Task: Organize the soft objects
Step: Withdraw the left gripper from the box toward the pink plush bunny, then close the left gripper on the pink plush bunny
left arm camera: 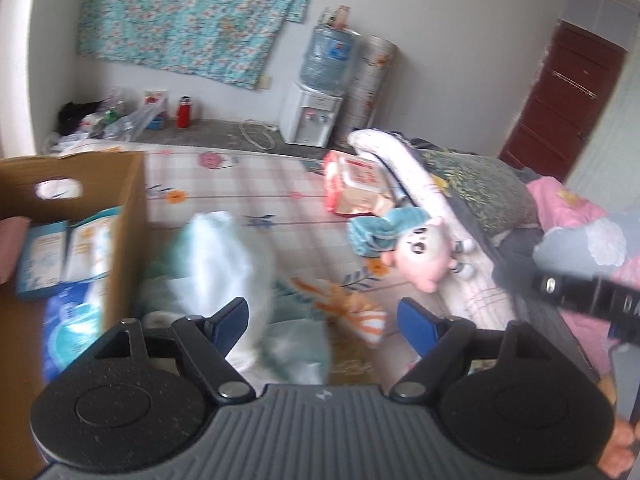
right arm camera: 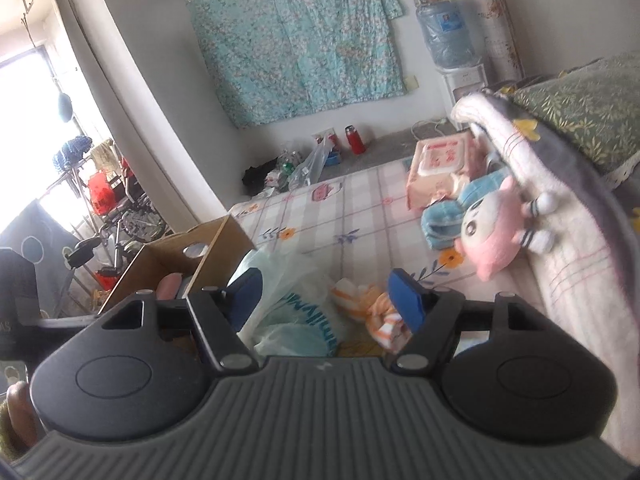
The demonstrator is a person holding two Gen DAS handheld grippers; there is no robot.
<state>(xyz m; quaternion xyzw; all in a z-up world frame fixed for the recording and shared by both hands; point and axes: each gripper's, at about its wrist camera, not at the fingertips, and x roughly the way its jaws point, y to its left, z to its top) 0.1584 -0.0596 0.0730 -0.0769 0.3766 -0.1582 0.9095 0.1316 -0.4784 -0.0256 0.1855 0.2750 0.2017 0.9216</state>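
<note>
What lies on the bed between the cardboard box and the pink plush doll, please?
A pale plastic bag beside the cardboard box, then an orange striped cloth nearer the pink plush doll; the right wrist view shows it best.

Both wrist views low over bed (left arm camera: pixel 256 184)

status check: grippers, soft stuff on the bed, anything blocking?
Left hand-held gripper and right hand-held gripper open, empty. Plastic bag, striped orange cloth, pink plush doll on bed, unboxed. Cardboard box left, nothing blocking.
</note>
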